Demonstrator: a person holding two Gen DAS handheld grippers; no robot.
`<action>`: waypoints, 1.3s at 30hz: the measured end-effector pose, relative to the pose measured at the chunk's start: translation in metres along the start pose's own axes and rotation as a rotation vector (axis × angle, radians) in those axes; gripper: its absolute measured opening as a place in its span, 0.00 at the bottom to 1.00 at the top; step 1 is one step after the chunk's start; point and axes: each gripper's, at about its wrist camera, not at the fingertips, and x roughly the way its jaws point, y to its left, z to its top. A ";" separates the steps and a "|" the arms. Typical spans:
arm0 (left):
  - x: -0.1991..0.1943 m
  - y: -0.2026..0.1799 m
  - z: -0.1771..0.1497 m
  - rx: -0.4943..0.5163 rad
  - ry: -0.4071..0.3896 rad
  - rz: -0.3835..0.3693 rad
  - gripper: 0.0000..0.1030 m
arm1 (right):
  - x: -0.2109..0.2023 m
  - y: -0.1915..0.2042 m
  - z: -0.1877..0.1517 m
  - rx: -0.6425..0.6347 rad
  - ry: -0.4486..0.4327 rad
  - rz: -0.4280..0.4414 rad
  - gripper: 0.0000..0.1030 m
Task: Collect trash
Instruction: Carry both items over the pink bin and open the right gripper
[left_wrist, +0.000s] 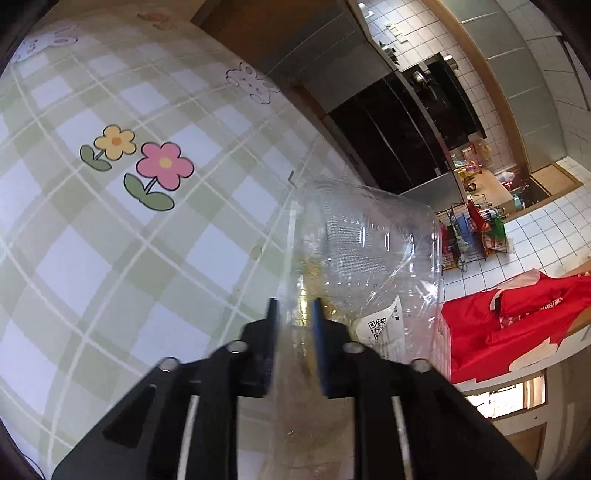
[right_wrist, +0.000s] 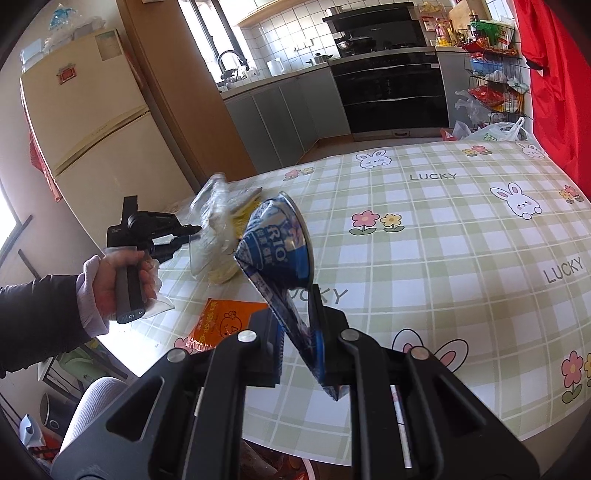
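Clamping a crushed clear plastic bottle (left_wrist: 365, 258), the left gripper (left_wrist: 294, 314) has its two blue-padded fingers pressed in on the bottle's narrow end; the body of the bottle juts out toward 1 o'clock, with a white label bearing a square code at 3 o'clock of the fingertips. In the right wrist view the same bottle (right_wrist: 214, 221) is blurred at 10 o'clock, held by the left gripper (right_wrist: 192, 230) in a person's hand (right_wrist: 114, 284) with a dark sleeve. The right gripper (right_wrist: 297, 314) is closed tight on the flattened end of a crushed blue can (right_wrist: 280, 251), which rises toward 11 o'clock, its round metal end uppermost. An orange packet (right_wrist: 221, 321) lies flat on the table (right_wrist: 461, 236) at 9 o'clock of the right fingertips. A green checked cloth with flowers and rabbits covers the table. Kitchen cabinets and a dark oven (right_wrist: 391, 92) stand at 12 o'clock.
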 end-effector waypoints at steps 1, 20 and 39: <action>-0.005 -0.004 0.000 0.016 -0.010 -0.010 0.06 | 0.000 0.001 0.001 -0.003 -0.002 0.002 0.15; -0.211 -0.077 -0.073 0.291 -0.200 -0.031 0.06 | -0.067 0.055 0.009 -0.086 -0.121 0.075 0.15; -0.375 -0.075 -0.203 0.510 -0.393 -0.029 0.06 | -0.142 0.144 -0.053 -0.170 -0.054 0.165 0.16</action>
